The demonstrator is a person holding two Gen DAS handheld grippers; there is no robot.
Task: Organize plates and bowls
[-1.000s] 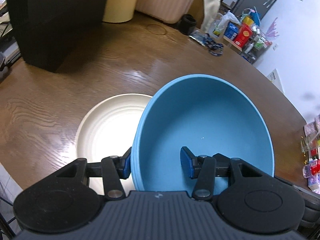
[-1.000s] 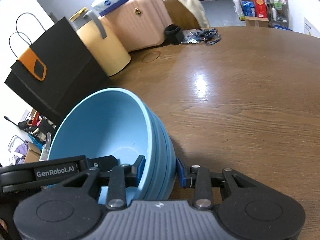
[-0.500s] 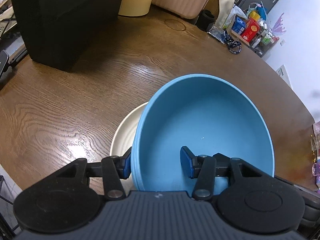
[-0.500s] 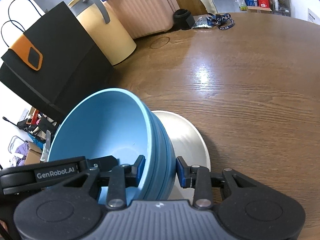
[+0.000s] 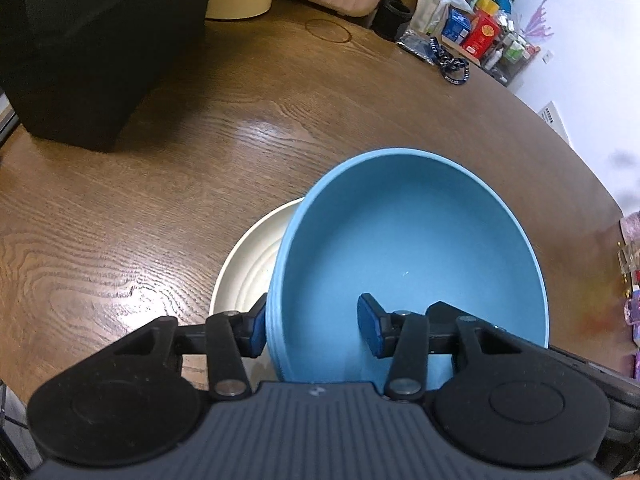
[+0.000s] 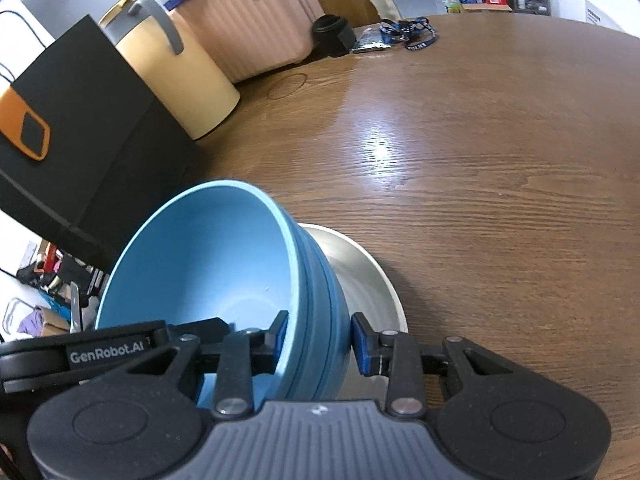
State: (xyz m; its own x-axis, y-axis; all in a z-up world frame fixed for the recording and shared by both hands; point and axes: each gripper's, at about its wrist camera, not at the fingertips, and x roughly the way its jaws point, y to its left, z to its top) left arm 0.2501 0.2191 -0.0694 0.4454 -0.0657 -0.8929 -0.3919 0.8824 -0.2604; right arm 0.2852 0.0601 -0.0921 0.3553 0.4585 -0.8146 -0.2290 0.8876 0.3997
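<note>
A stack of nested blue bowls (image 5: 408, 264) hangs tilted between my two grippers, low over a cream ribbed plate (image 5: 248, 272) on the brown wooden table (image 5: 180, 168). My left gripper (image 5: 312, 330) straddles the near rim, one pad outside and one inside, and its jaws are closing on the wall. In the right wrist view my right gripper (image 6: 319, 340) is shut on the opposite side of the blue bowls (image 6: 208, 272), its pads pressing the ridged wall. The cream plate (image 6: 360, 276) peeks out beneath them. I cannot tell whether the bowls touch the plate.
A black paper bag (image 6: 80, 140) stands at the table's far left, with a cream lidded bucket (image 6: 176, 80) and a pink suitcase (image 6: 256, 20) behind it. A black cup (image 6: 332, 32) and a blue lanyard (image 6: 408, 32) lie at the far edge.
Both grippers carried the blue bowls across and down over the cream plate. The plate, mostly exposed a second ago, is now largely covered by the bowls.
</note>
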